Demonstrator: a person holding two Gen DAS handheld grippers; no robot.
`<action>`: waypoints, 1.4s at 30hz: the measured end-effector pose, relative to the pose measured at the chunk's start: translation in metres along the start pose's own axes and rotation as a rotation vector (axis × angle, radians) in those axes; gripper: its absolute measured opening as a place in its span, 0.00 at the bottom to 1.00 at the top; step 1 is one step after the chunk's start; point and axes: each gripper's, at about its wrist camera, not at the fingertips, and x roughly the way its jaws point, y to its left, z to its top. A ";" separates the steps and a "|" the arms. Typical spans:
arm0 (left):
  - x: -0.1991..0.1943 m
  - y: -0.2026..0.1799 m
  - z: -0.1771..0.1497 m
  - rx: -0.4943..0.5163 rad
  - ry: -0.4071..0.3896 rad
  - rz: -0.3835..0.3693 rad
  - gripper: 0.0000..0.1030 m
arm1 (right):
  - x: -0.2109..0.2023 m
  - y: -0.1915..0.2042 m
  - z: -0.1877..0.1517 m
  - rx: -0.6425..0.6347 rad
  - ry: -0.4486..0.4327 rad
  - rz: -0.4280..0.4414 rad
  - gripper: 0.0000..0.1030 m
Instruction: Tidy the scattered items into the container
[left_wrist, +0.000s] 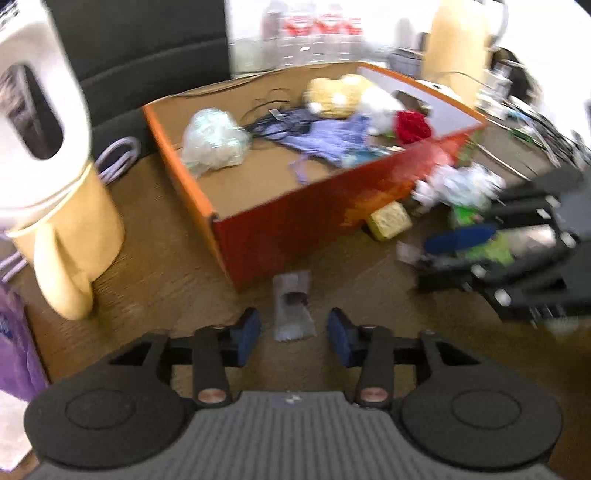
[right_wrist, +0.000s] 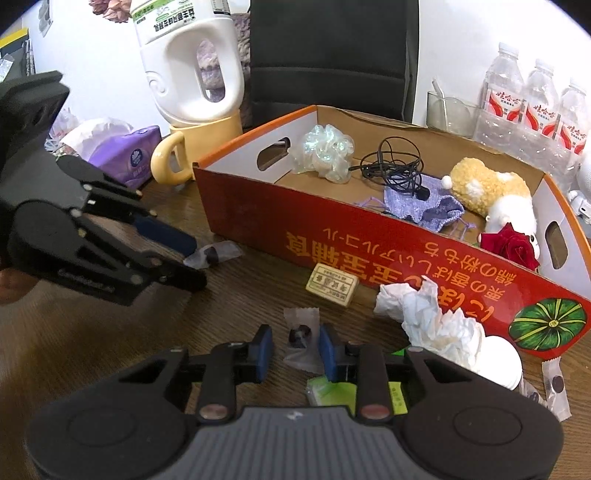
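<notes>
While both grippers straddle clear sweet wrappers on the wooden table (right_wrist: 110, 350), neither pinches yet: left gripper (left_wrist: 293, 332) gapes around its wrapper (left_wrist: 291, 308), right gripper (right_wrist: 295, 349) stands narrower about its own wrapper (right_wrist: 301, 341), pads not visibly pressing (hard to call). Red box (right_wrist: 332, 240) sits just behind, so a short carry, I'd guess.

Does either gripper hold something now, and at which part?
Nothing is held yet. The left gripper straddles the left candy and the right gripper straddles the right candy, pads not pressing.
</notes>
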 end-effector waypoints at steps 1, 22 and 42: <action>0.001 0.002 0.002 -0.014 0.002 0.004 0.44 | -0.001 0.000 -0.001 0.000 0.000 -0.002 0.26; -0.106 -0.070 -0.019 -0.173 -0.329 0.171 0.18 | -0.065 0.017 0.001 -0.020 -0.170 -0.046 0.11; -0.146 -0.172 -0.050 -0.228 -0.554 0.258 0.18 | -0.198 0.004 -0.057 0.061 -0.389 -0.146 0.11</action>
